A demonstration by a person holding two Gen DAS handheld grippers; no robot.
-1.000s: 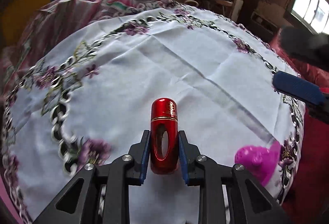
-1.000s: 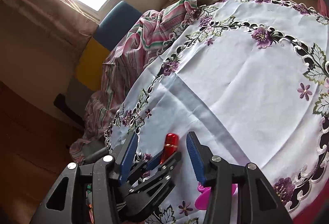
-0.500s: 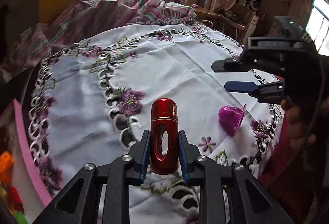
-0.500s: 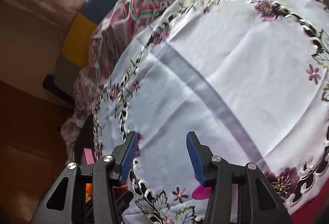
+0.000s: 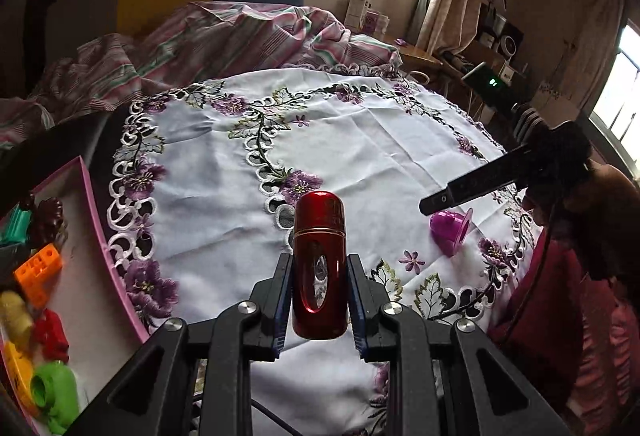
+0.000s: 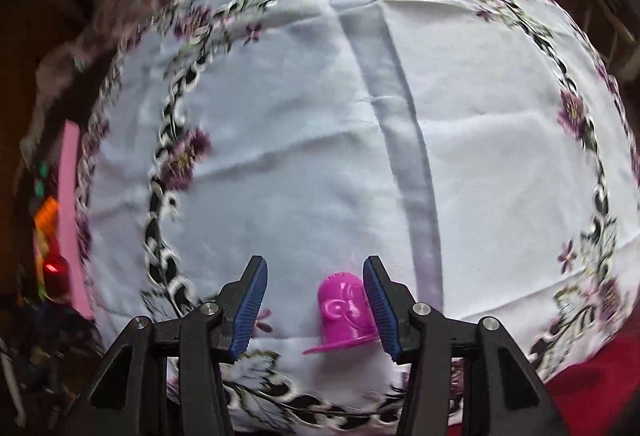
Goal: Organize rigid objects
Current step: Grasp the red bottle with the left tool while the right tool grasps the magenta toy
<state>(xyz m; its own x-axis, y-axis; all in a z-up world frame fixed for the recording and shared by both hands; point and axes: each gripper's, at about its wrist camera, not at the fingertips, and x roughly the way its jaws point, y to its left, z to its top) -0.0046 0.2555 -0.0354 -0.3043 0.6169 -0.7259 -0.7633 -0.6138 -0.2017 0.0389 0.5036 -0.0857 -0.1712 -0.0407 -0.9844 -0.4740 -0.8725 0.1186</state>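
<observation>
My left gripper [image 5: 319,276] is shut on a red metallic bottle [image 5: 319,268] and holds it above the near edge of the white embroidered tablecloth [image 5: 360,139]. A magenta plastic cup [image 5: 451,230] lies on its side on the cloth at the right. In the right wrist view the cup [image 6: 347,312] sits between the open jaws of my right gripper [image 6: 316,292], close to the right finger. The right gripper also shows in the left wrist view [image 5: 480,181], just above the cup.
A pink-rimmed box [image 5: 96,228] at the left edge of the table holds several colourful toys, among them an orange block [image 5: 38,270] and a green piece [image 5: 54,390]. A striped blanket [image 5: 224,39] lies behind the table. Red fabric [image 5: 560,316] is at the right.
My left gripper has swung left with the red bottle, so the toy box came into view. My right gripper has moved down over the magenta cup, which now sits between its fingers.
</observation>
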